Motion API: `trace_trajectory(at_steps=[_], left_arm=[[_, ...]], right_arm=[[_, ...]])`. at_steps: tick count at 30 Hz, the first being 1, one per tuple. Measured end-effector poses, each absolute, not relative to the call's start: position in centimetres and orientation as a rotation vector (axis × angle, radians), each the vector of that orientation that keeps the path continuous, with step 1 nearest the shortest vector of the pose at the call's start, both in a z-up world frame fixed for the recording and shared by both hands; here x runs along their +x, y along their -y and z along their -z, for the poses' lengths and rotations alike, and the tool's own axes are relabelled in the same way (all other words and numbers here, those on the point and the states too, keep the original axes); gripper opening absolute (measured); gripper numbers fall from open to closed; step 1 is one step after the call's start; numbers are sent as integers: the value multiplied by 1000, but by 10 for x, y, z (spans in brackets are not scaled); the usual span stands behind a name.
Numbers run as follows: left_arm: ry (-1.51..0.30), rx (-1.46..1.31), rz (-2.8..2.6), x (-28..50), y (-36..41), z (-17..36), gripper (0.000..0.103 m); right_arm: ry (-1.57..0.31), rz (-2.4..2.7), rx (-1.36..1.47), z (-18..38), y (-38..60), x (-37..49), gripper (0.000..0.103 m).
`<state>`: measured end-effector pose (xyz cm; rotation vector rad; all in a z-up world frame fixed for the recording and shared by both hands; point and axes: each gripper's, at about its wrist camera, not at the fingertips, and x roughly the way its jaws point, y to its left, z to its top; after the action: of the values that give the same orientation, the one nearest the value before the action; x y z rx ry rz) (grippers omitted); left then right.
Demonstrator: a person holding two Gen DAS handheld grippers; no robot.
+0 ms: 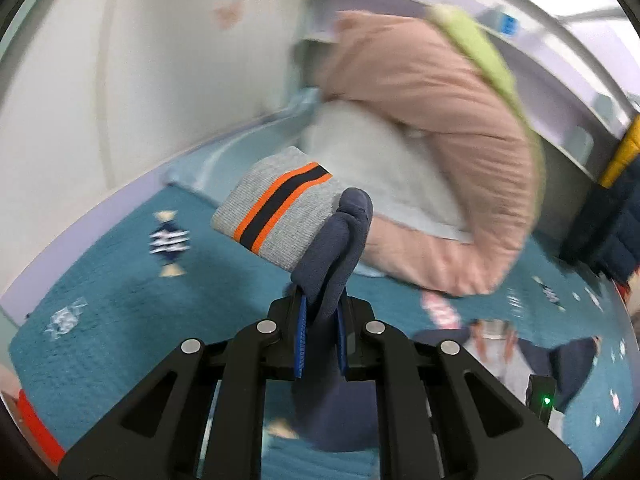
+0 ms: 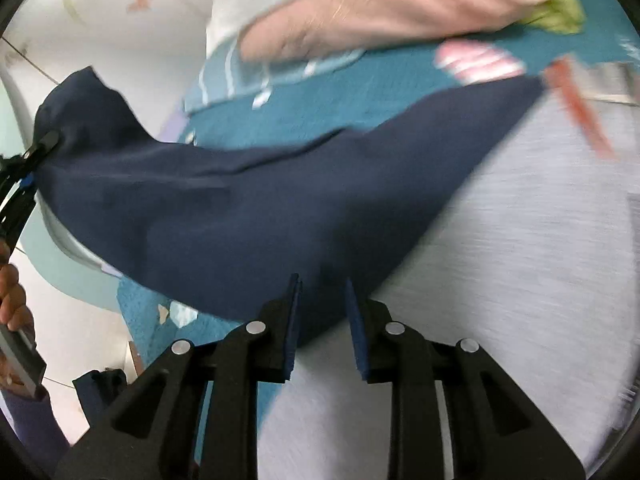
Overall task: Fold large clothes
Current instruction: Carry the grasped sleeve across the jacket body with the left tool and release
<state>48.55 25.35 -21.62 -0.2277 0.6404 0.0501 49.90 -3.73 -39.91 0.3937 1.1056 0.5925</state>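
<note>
Navy sleeve point(image 1: 340, 236) with a grey striped cuff point(image 1: 276, 204) was found clamped in the left gripper point(image 1: 320, 320), raised above the teal bedspread point(image 1: 100, 320). The right gripper point(image 2: 322, 320) was seen narrowed around the sleeve's lower edge, over the grey garment body point(image 2: 500, 260) spread across the bed; pad contact could not be judged. Risk noted: the sleeve could slip or bunch if only a thin fold was caught. The cuff appeared only in the left view, the stretched sleeve and a hand point(image 2: 12, 296) only in the right.

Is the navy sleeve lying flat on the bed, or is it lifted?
Lifted: the left gripper clamps the navy sleeve, which stretches above the bed.
</note>
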Motion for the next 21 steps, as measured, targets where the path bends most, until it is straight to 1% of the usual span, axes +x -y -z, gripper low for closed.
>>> trace_trajectory(at_steps=[4,8,11,15,17,21], left_arm=[[-651,-182,66,496,-164,208,12],[-689,-153,141,511,-66,223,12],[-739,-132,172,522,11,253,12],[-805,-81,219,527,94,296,12],[-843,-57,244,528,126,319,12],[-911,14,261,520,167,361,12]], right_arm=[[-1042,-454,394,389,145,459,35],[-984,-206,367,393,263,410,38],[-940,-37,392,401,331,376,40],[-927,58,464,417,388,356,40],[-914,74,541,422,413,354,40],[-908,132,569,429,442,351,41]])
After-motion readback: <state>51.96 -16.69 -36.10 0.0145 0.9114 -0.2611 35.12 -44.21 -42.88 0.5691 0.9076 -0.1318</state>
